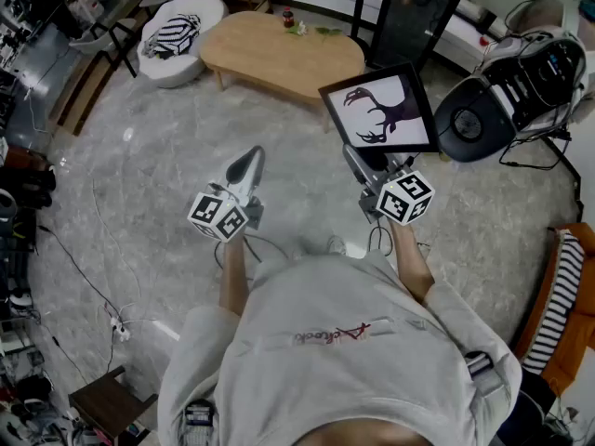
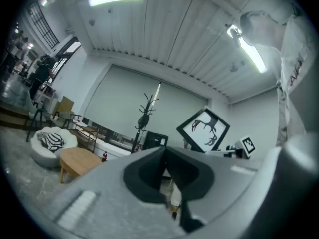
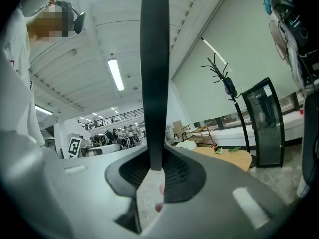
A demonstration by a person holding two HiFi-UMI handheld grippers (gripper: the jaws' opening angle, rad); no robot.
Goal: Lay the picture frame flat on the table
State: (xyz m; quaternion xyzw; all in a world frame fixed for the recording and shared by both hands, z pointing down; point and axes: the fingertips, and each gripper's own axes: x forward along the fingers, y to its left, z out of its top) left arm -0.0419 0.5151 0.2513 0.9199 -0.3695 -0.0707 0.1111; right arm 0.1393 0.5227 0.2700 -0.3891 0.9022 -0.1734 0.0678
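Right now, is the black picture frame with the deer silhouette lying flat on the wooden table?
No. The right gripper holds the black picture frame up in the air by its edge, apart from the wooden table.

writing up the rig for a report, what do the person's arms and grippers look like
The left gripper and right gripper are grey shells tapering to the tips, with black textured pads inside. Each carries a white cube printed with black square markers. The person wears a light grey sweatshirt with red script, sleeves ending near the elbows.
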